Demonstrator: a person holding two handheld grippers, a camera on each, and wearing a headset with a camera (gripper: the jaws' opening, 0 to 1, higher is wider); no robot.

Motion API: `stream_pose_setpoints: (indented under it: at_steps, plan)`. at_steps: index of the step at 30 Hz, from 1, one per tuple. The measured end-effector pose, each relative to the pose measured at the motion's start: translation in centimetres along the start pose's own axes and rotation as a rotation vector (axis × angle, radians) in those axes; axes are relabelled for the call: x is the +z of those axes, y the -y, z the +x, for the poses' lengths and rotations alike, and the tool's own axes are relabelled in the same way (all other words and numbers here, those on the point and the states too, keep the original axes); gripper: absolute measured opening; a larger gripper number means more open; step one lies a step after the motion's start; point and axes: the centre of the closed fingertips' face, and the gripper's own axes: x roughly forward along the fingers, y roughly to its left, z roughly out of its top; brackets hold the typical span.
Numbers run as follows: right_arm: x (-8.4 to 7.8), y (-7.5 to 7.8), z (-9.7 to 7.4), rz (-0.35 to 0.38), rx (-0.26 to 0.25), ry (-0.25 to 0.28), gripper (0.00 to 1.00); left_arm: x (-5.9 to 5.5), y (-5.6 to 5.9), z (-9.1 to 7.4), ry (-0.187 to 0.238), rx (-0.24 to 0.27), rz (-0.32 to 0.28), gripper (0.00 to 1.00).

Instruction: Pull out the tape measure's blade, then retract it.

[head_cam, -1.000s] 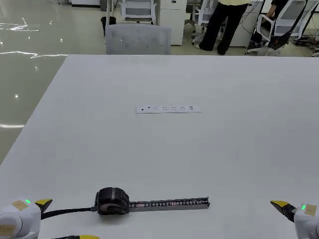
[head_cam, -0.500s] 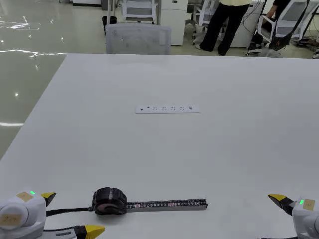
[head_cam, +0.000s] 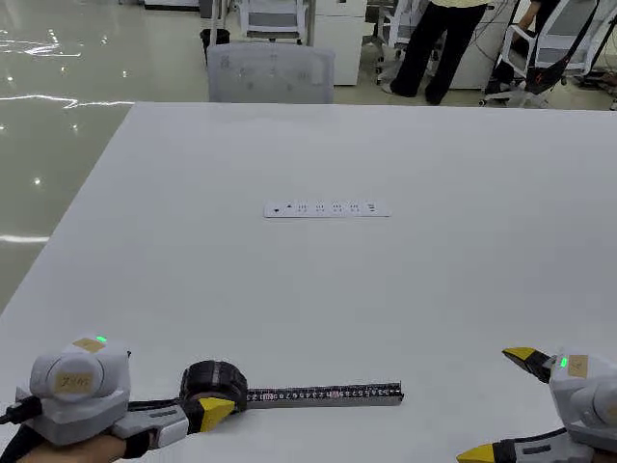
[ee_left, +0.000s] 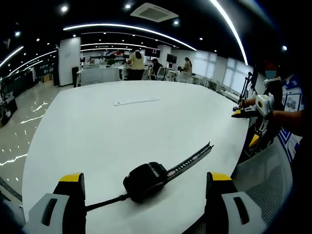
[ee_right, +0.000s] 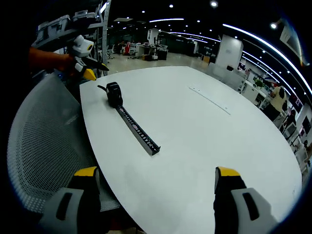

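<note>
Open table point(head_cam: 386, 289) from the near edge to the power strip point(head_cam: 328, 209), flat and low at mid-table. Along the near edge, the tape measure point(head_cam: 214, 384) and its drawn blade point(head_cam: 328, 394), lying flat. Round body of it between the wide-spread jaws of the left claw point(ee_left: 145, 181), gaps either side. Free stretch between blade tip and right claw point(head_cam: 499, 405), also spread wide

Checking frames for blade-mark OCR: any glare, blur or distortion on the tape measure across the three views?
Head view: even light, tape measure sharp, blade marks small, glare sits on the glossy floor. Left gripper view: fisheye curves the table edge, tape measure body dark with little detail. Right gripper view: surroundings dim, table bright, blade marks tiny.
</note>
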Motion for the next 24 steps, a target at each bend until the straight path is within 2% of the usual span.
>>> stream_pose_setpoints:
  at_steps: [4, 6, 7, 10, 12, 15, 19, 21, 24]
  plan:
    - [0.3, -0.1, 0.6, -0.061, 0.040, -0.026, 1.00, -0.5, 0.0, 0.6, -0.029, 0.039, -0.033, 1.00]
    - [0.4, 0.0, 0.7, -0.074, 0.049, -0.034, 0.99, -0.4, 0.1, 0.9, -0.014, 0.045, -0.048, 1.00]
    - [0.5, 0.0, 0.8, -0.083, 0.062, -0.041, 0.99, -0.7, 0.3, 0.8, -0.030, 0.060, -0.071, 1.00]
    - [0.8, 0.2, 1.0, -0.102, 0.076, -0.049, 0.99, -1.0, -0.2, 1.1, -0.030, 0.118, -0.050, 1.00]
    - [1.1, 0.4, 1.2, -0.118, 0.085, -0.054, 0.98, -0.9, -0.8, 1.2, -0.015, 0.173, -0.022, 1.00]
    - [1.4, 0.4, 1.6, -0.131, 0.102, -0.064, 0.98, -1.4, -0.5, 1.6, -0.035, 0.179, -0.031, 1.00]
    - [1.8, 0.3, 2.5, -0.181, 0.139, -0.083, 0.97, -1.7, 0.2, 2.5, -0.037, 0.168, -0.050, 1.00]
    - [2.0, 0.4, 3.0, -0.192, 0.151, -0.089, 0.96, -1.9, 0.2, 2.9, -0.038, 0.172, -0.048, 1.00]
    - [2.5, 0.2, 3.8, -0.223, 0.187, -0.097, 0.95, -1.0, -0.4, 3.0, 0.047, 0.225, -0.091, 1.00]
